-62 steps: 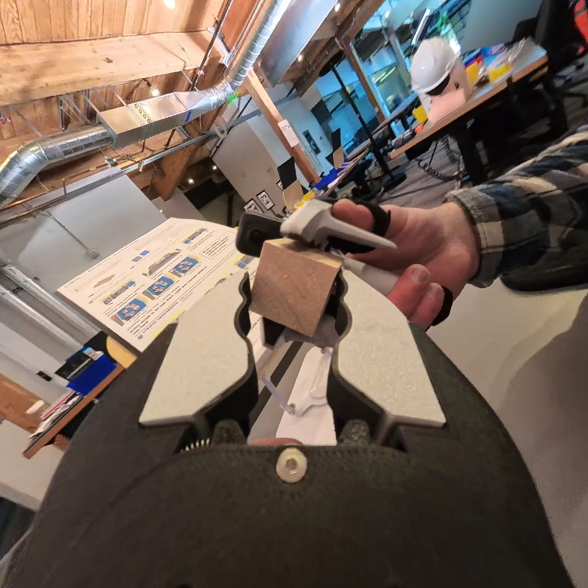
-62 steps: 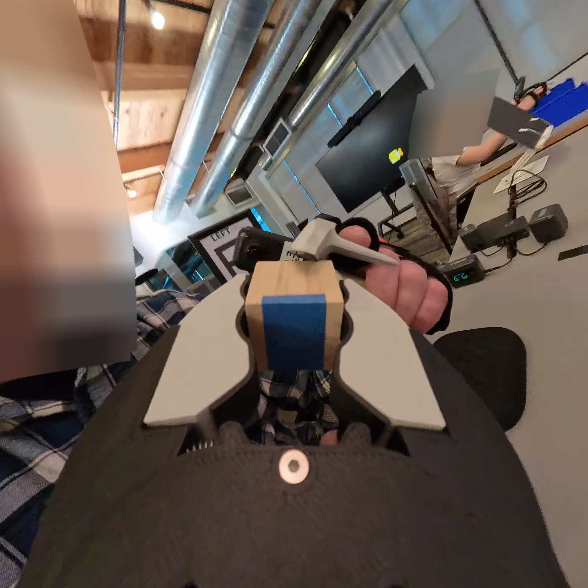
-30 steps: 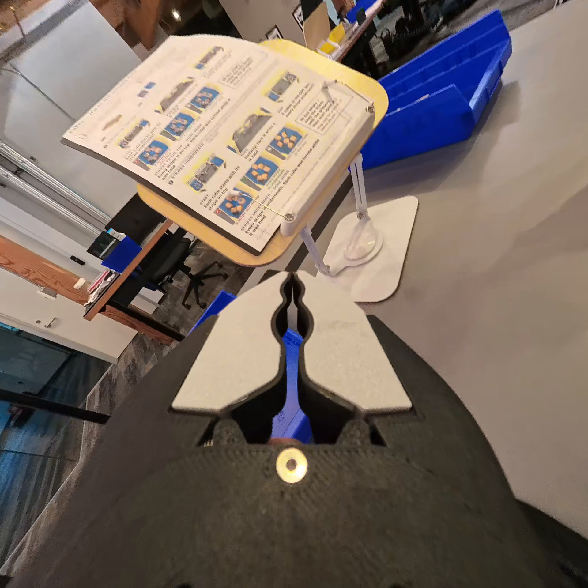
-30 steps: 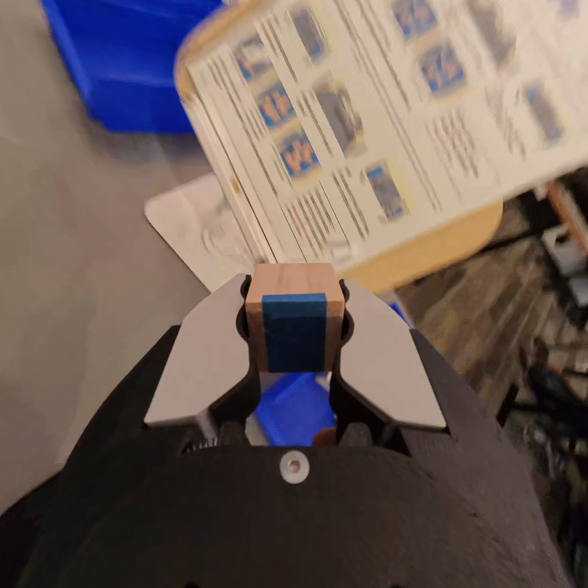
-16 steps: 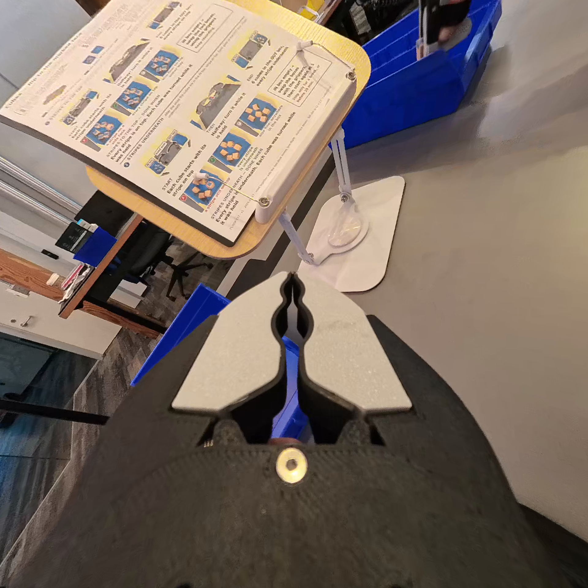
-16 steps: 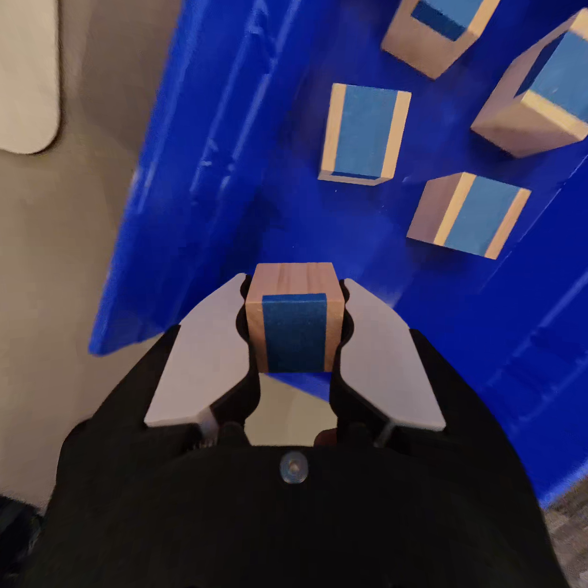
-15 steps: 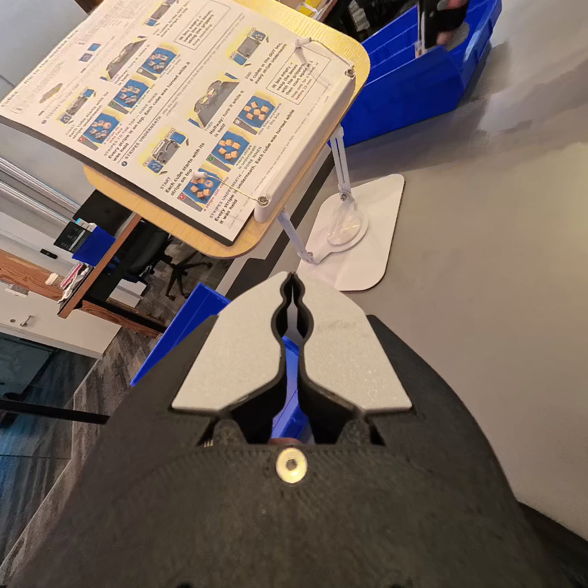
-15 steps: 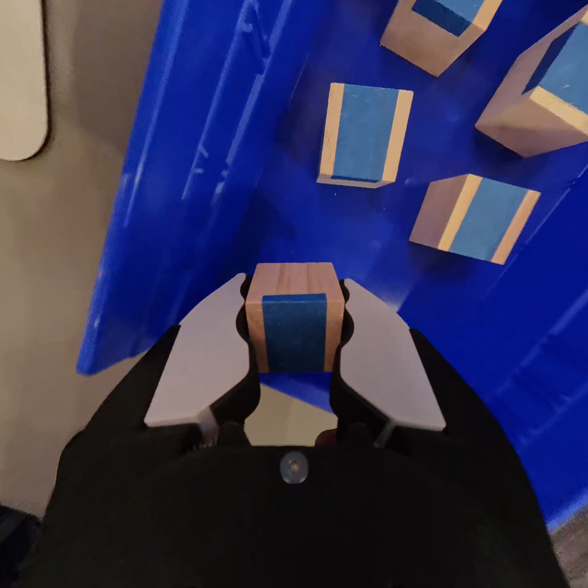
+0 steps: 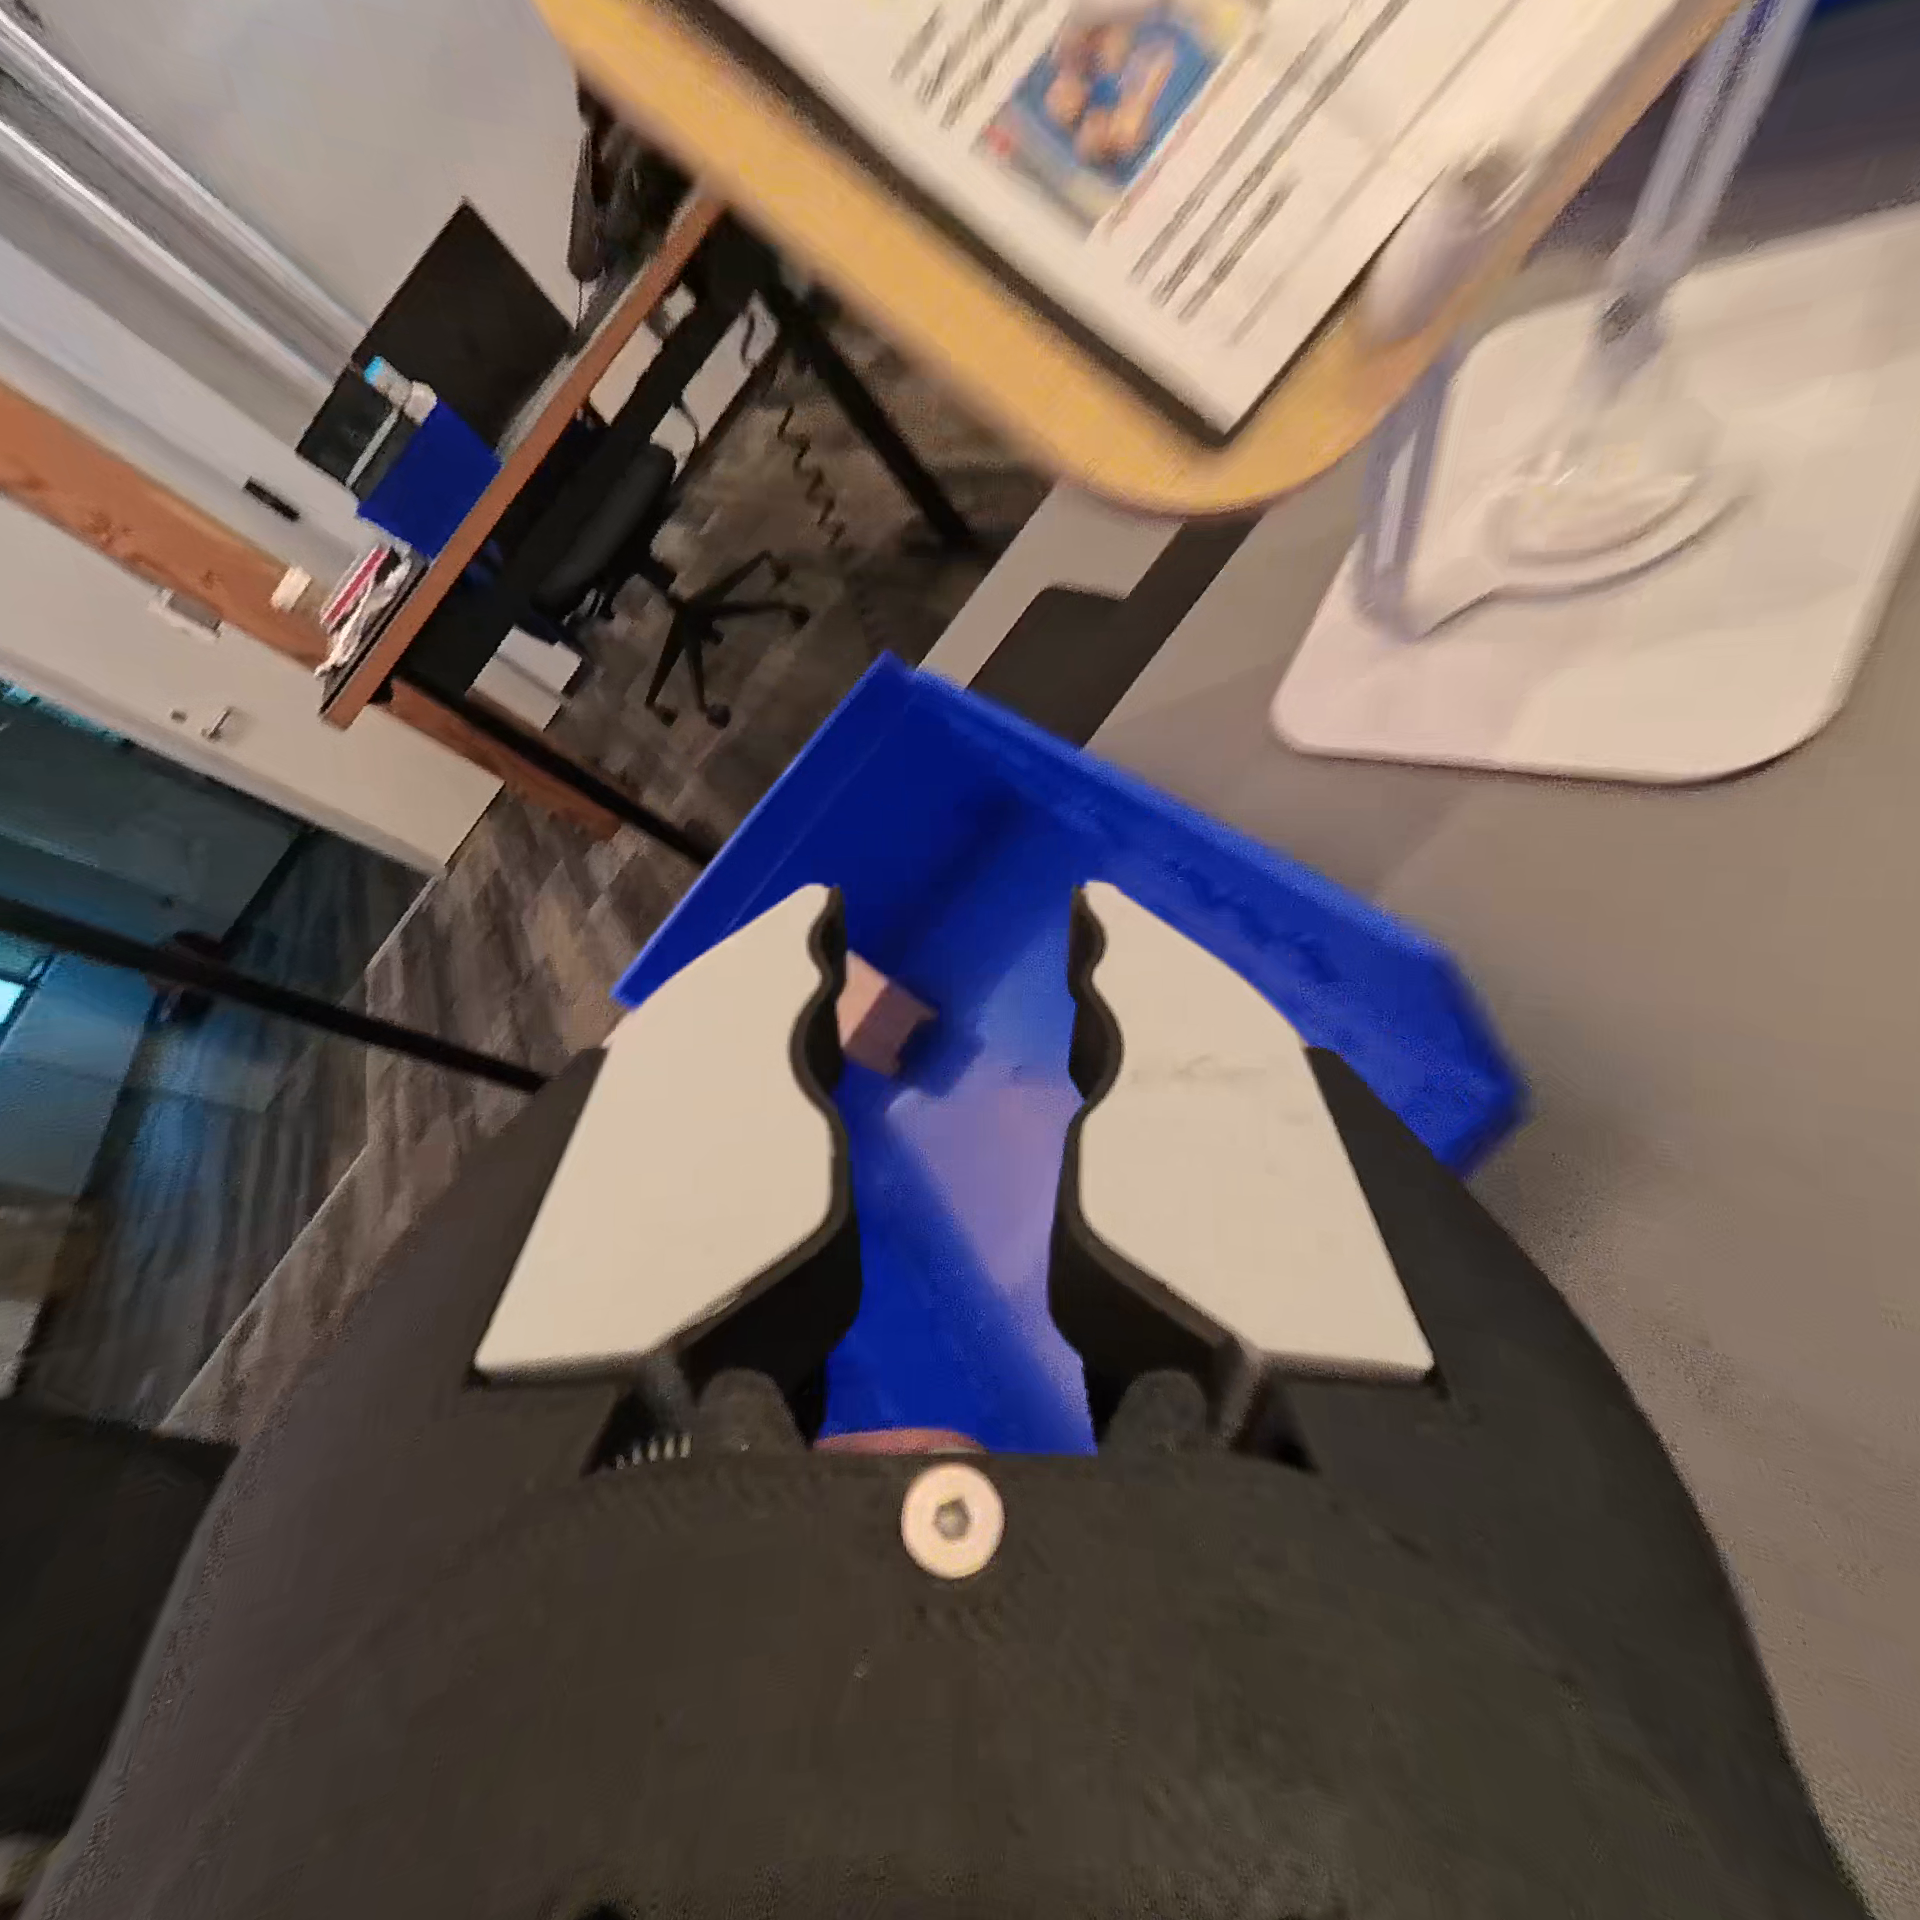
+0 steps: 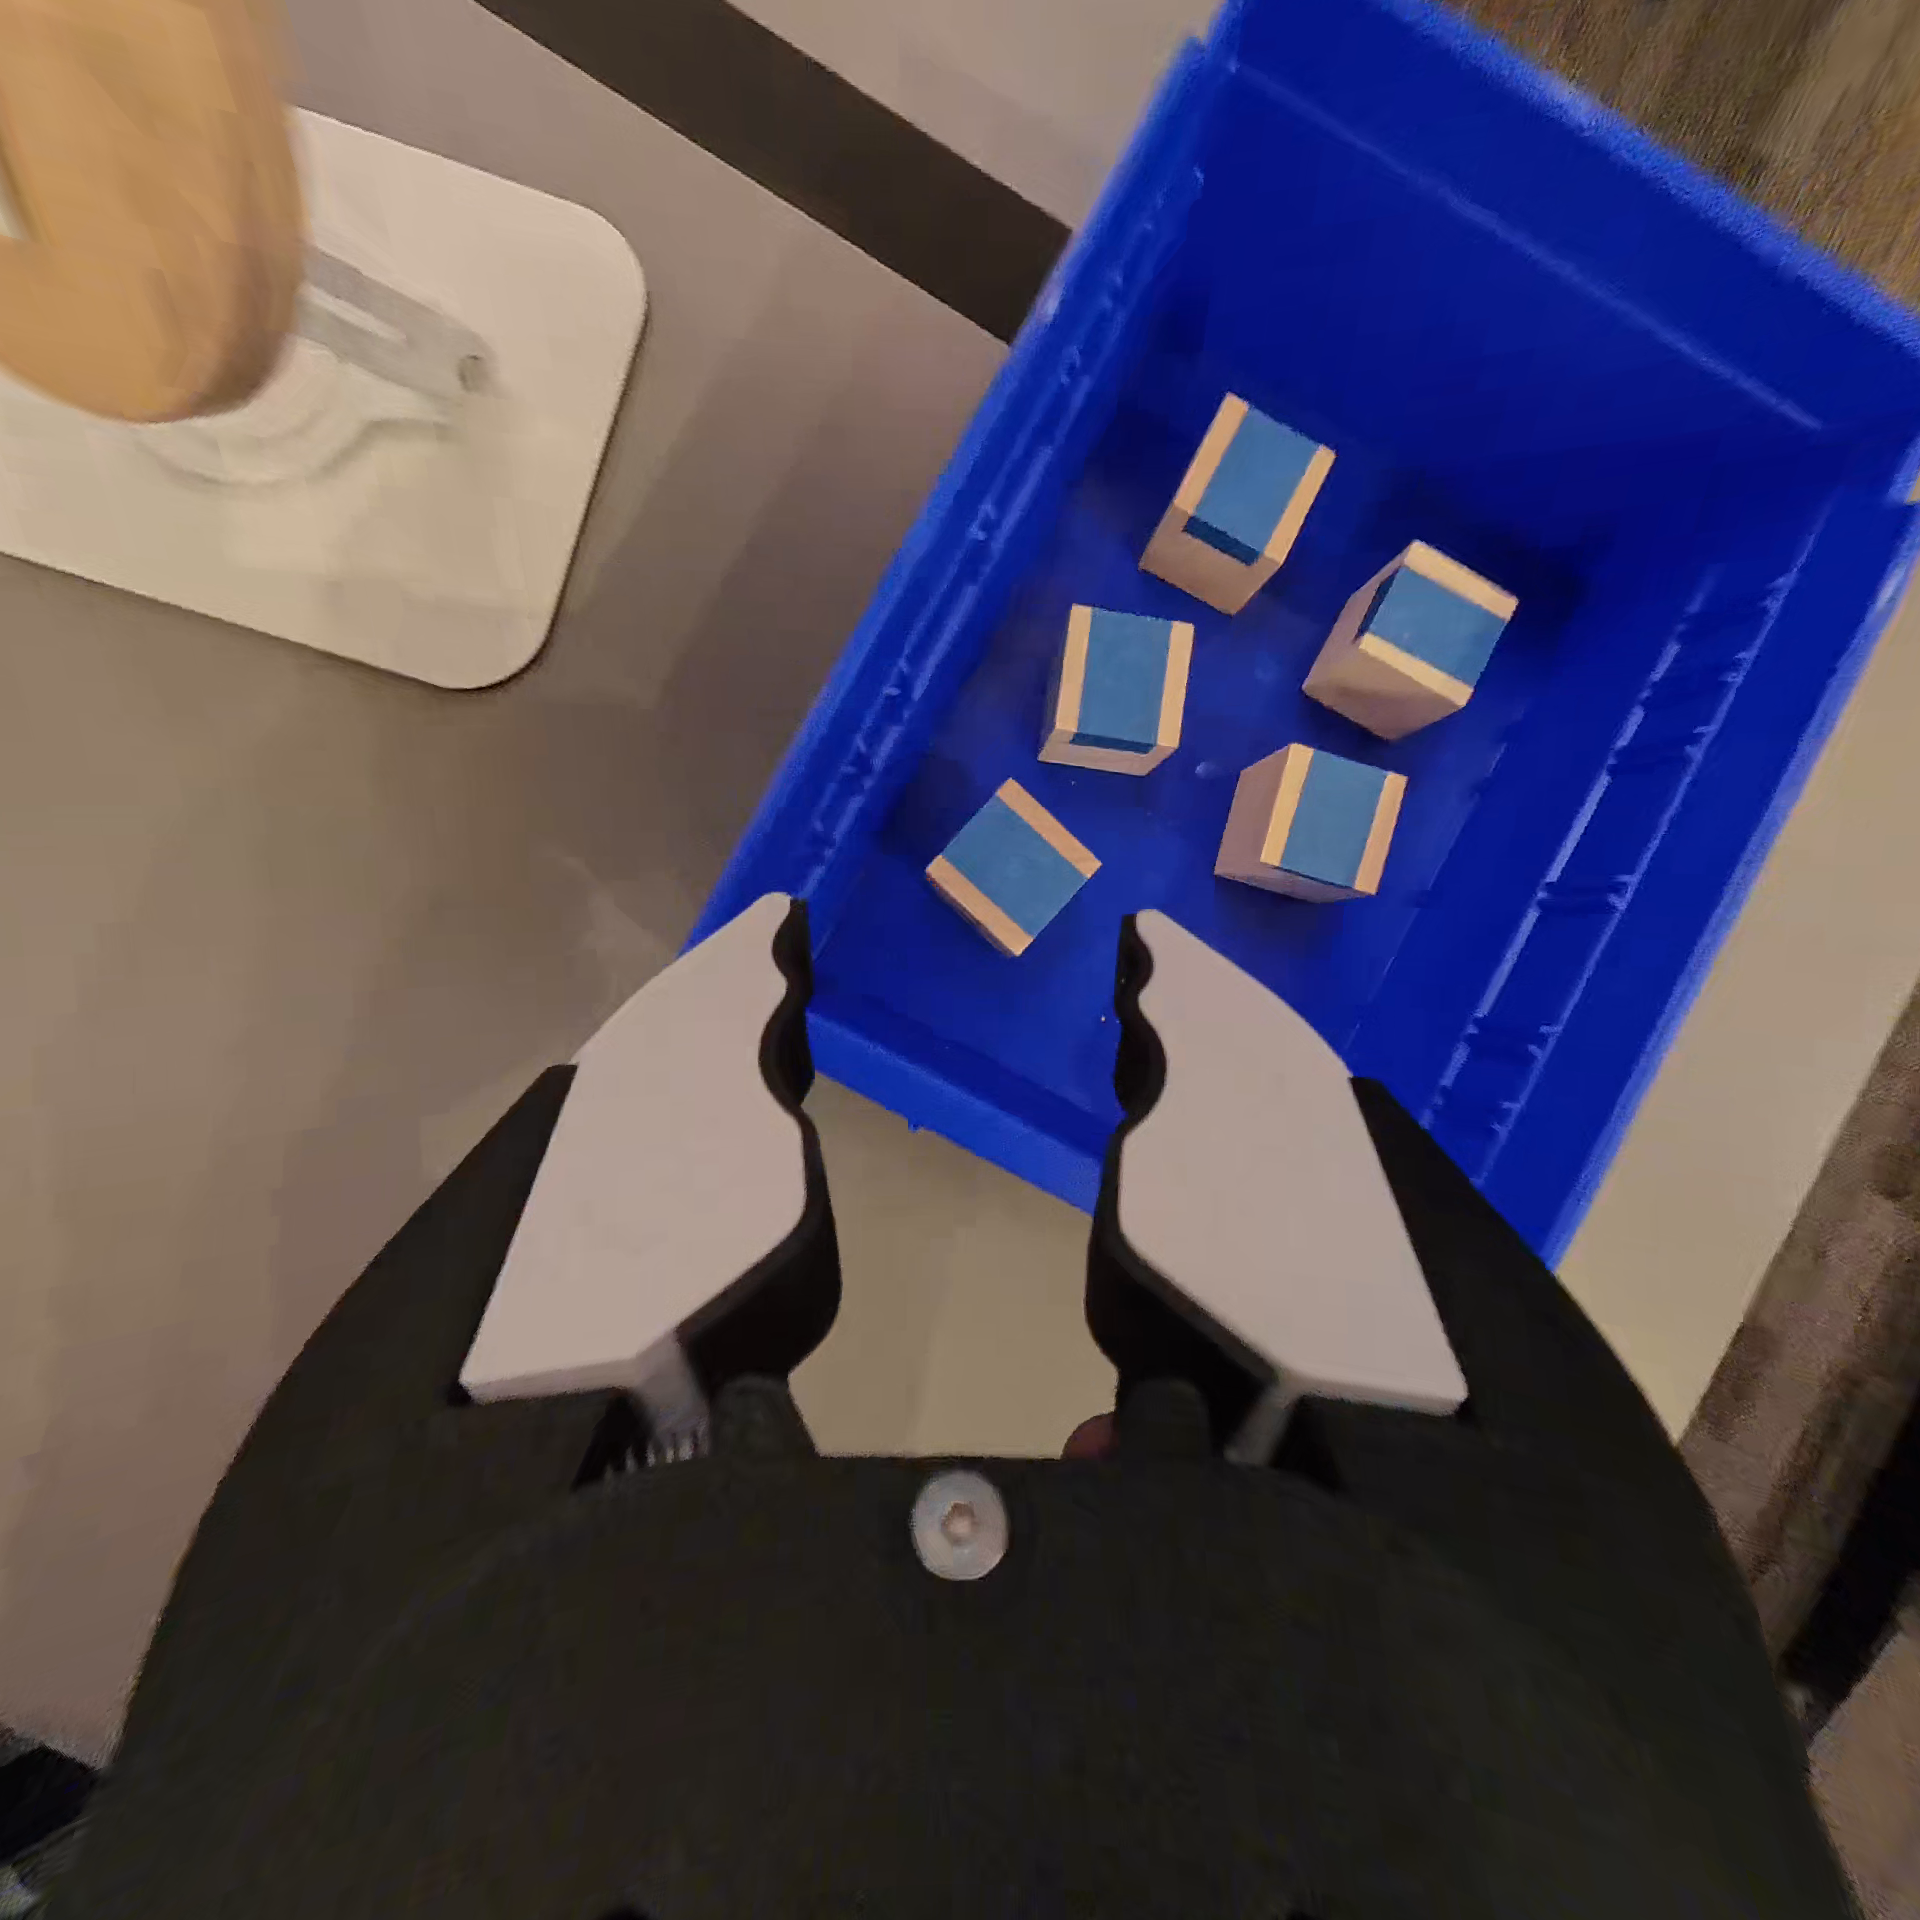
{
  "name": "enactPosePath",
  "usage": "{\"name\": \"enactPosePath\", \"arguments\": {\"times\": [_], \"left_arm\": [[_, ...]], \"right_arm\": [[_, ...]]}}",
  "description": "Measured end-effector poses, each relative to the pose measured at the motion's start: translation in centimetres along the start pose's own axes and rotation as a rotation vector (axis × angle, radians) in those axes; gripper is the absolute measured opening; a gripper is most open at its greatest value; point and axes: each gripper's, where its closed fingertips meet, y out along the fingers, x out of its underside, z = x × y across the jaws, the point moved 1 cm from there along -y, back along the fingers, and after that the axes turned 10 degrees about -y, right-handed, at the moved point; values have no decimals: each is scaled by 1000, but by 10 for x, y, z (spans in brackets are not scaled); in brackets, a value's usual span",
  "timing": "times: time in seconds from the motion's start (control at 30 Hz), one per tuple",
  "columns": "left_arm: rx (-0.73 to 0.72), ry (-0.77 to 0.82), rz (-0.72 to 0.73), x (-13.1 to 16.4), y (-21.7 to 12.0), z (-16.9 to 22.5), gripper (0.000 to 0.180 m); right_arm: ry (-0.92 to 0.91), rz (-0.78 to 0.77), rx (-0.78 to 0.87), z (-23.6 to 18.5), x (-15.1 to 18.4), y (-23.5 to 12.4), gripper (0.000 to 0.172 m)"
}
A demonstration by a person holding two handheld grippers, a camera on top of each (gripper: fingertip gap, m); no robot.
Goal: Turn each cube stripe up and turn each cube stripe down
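The left wrist view is smeared by motion blur: the sheet on its wooden board is unreadable and cut off by the top edge, and the white stand base is soft-edged. Only a corner of one cube shows there, a plain wood face just beside the left finger, the rest hidden behind it; whether it carries a stripe cannot be told. That cube sits on the bin floor, and the left gripper stands open with nothing in its grasp. In the right wrist view the right gripper is likewise open and bare, hanging over the bin's near wall. Five cubes lie loose inside, all with blue tape up; the nearest cube rests just beyond the fingertips, apart from both. The cubes are pale wood with sharp edges; the bin is ribbed glossy blue plastic on a smooth grey table. The fingers are flat grey plates with wavy black inner edges.
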Motion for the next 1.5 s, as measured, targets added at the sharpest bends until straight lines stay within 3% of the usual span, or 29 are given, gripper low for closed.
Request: {"name": "enactPosePath", "arguments": {"times": [0.03,0.27,0.47,0.6,0.67,0.7,0.83,0.93,1.07,1.3,1.37,1.5], "left_arm": [[-15,23,-46,8,12,-12,46],[-3,75,-384,74,109,-77,64],[99,234,-693,127,173,-92,77],[215,340,-902,152,193,-89,75],[303,318,-987,159,194,-80,62],[347,309,-1008,161,195,-74,53],[344,310,-1033,160,192,-74,51],[238,258,-879,137,181,-80,51],[149,134,-436,54,131,-64,51],[152,88,343,-113,-24,45,50],[152,109,479,-143,-57,83,50],[121,200,603,-173,-91,144,50]], "right_arm": [[-25,16,7,-6,-2,-7,56],[-138,134,-59,-57,-15,-27,52],[-165,185,-114,-82,-21,-31,50],[-197,171,-86,-89,-21,-28,49],[-206,188,-99,-95,-25,-27,48],[-211,198,-104,-98,-27,-27,48],[-225,240,-112,-105,-38,-27,47],[-253,311,-171,-126,-51,-35,45],[-297,493,-440,-190,-79,-57,45],[-164,756,-1022,-287,-135,-100,58],[-128,783,-1099,-306,-149,-104,65],[-89,794,-1225,-343,-165,-112,74]]}}
